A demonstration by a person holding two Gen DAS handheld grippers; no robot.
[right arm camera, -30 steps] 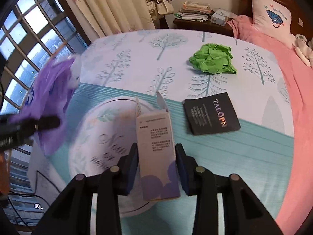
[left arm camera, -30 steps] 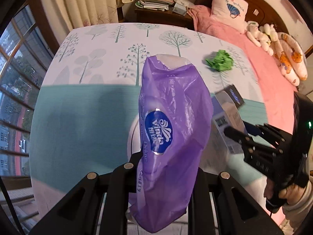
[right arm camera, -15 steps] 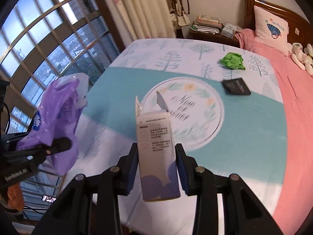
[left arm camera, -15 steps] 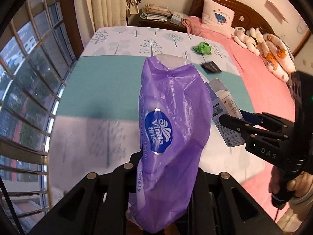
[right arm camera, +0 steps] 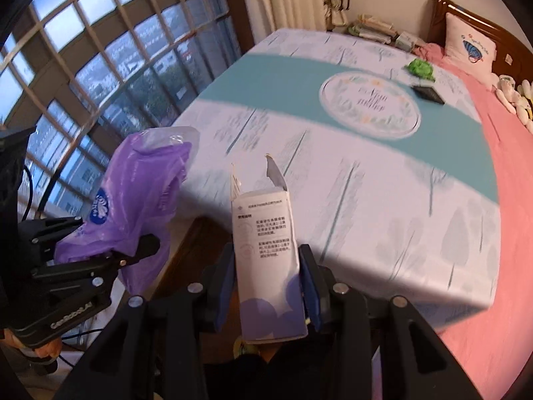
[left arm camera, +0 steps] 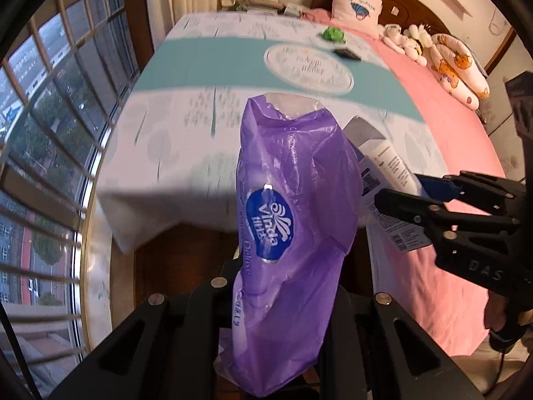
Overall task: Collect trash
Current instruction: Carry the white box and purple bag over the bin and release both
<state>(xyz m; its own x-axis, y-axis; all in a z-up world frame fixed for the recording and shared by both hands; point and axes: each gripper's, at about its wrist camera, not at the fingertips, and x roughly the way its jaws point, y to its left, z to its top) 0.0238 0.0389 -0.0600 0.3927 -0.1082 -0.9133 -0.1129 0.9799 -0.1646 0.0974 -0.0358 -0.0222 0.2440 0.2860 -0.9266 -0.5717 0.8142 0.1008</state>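
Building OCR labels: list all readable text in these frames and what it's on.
"Vinda", "Deluxe": purple plastic wrapper, held in the left tongs.
"DAS": body of the right tongs.
"GenRobot.AI": left tongs' body, seen from the right wrist view.
White carton: printed paragraphs too small to read.
Round bedspread emblem: script blurred.
Black booklet: unreadable.

The bed (right arm camera: 383,200) wears a tree-printed white and teal cover. A crumpled green wad (right arm camera: 420,68) and a flat black packet (right arm camera: 428,95) lie near its far edge, close together.
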